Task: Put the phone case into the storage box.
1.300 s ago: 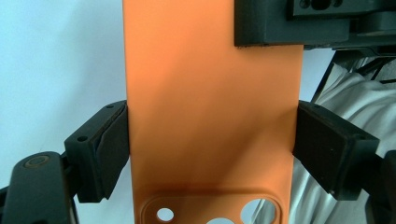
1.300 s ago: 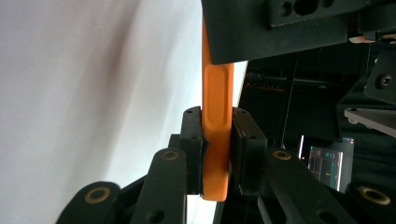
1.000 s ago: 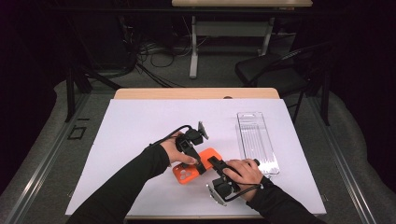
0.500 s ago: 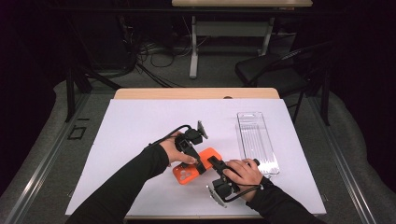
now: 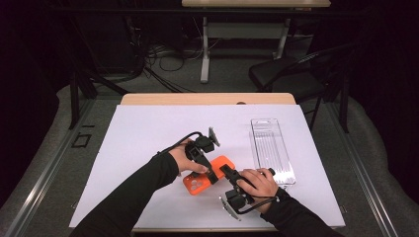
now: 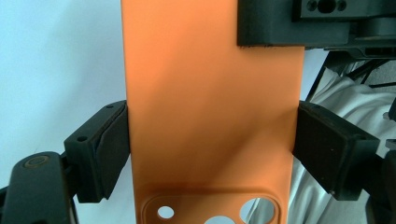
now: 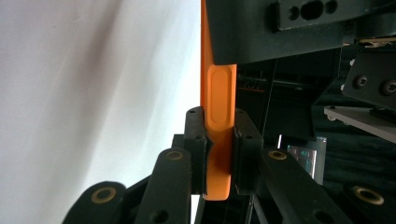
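A white table (image 5: 148,148) carries a clear plastic tray (image 5: 272,150) towards its right side, and just left of that tray, near the front edge, an orange phone case (image 5: 210,178) sits between the two tools. The left gripper (image 5: 213,175) spans the case across its width, a pad pressed on each long edge (the camera holes show at the bottom of the left gripper view). The right gripper (image 5: 226,171) is clamped on the case's thin edge, its jaws closed tight against both faces beside a side button.
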